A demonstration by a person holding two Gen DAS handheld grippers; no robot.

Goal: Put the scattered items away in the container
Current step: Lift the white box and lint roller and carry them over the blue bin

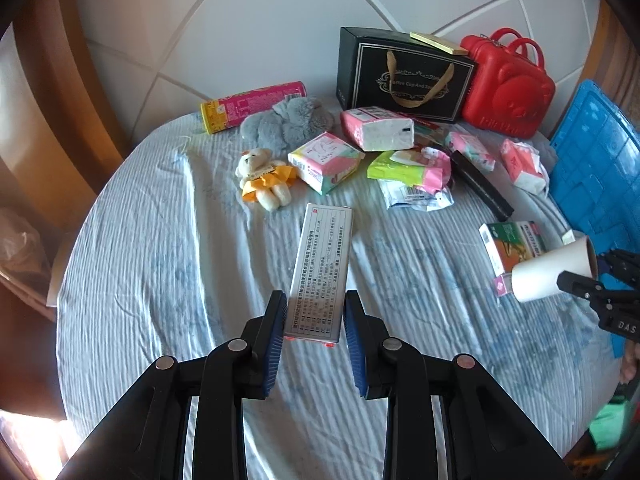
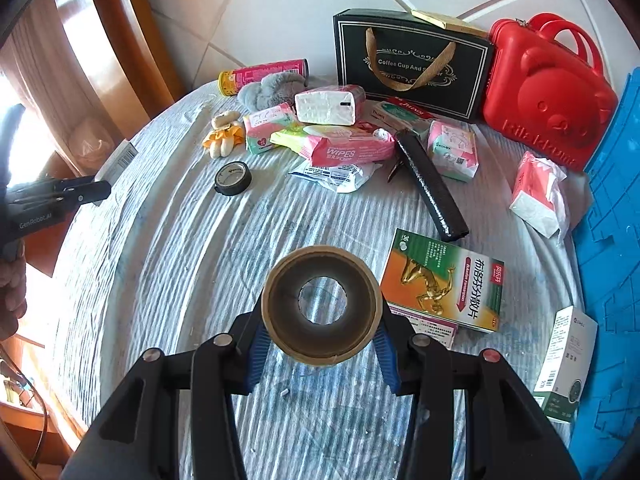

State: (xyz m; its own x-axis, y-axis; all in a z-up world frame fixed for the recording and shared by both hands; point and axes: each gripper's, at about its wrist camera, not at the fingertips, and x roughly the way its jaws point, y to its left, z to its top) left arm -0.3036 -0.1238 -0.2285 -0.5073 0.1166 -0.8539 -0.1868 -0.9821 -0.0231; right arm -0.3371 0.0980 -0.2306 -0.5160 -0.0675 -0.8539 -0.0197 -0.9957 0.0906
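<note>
Left gripper [image 1: 314, 316] clamped on long silver printed carton [image 1: 323, 268], long axis pointing ahead. Right gripper [image 2: 320, 332] clamped on brown cardboard tube [image 2: 322, 306]; blue plastic crate [image 2: 612, 240] lies to its right, nearer this hand.

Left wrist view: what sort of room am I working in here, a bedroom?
Probably a bedroom: the items lie on a wrinkled striped bedsheet against a padded white headboard, with a wooden frame at the side.

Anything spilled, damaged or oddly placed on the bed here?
Nothing spilled. The pink tissue pack near the blue container is torn open, tissues bulging out. A crumpled white pouch lies under the wipes pack. The rest is simply scattered.
</note>
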